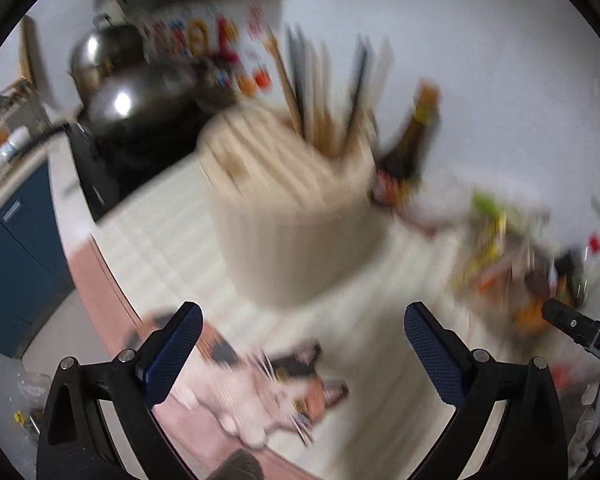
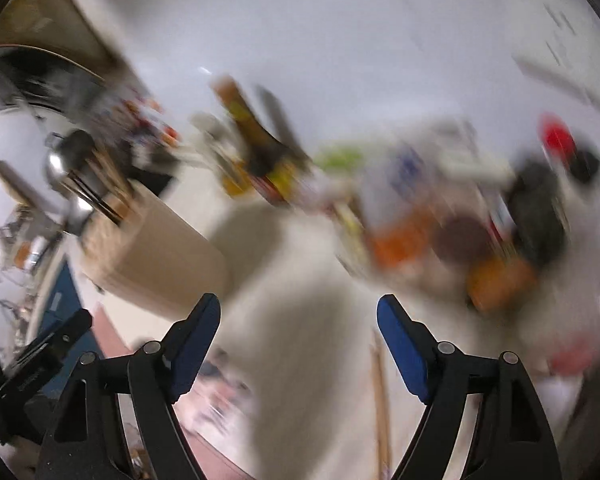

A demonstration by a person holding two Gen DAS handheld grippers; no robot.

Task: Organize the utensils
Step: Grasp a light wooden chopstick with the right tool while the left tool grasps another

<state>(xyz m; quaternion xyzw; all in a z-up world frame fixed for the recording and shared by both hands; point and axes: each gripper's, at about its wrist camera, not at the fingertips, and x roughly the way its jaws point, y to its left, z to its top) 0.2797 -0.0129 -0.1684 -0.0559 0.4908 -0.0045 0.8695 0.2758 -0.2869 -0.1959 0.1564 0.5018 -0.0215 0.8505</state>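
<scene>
Both views are badly blurred. In the left wrist view a beige ribbed utensil holder point(image 1: 295, 216) stands on the pale counter, with chopsticks and dark utensils point(image 1: 324, 96) sticking up out of it. My left gripper point(image 1: 304, 312) hangs just in front of it, open, with nothing between its fingers. Below lies a pink, orange and dark patterned thing point(image 1: 283, 384) with thin sticks on it. In the right wrist view the holder point(image 2: 155, 256) stands to the left. My right gripper point(image 2: 298, 302) is open and empty. A wooden stick point(image 2: 380, 392) lies on the counter by its right finger.
Steel pots point(image 1: 131, 96) sit on a black stove at the back left, above a blue cabinet point(image 1: 11, 248). A dark bottle point(image 1: 412, 136) stands right of the holder. Packets and jars point(image 2: 500, 272) crowd the counter's right side against the white wall.
</scene>
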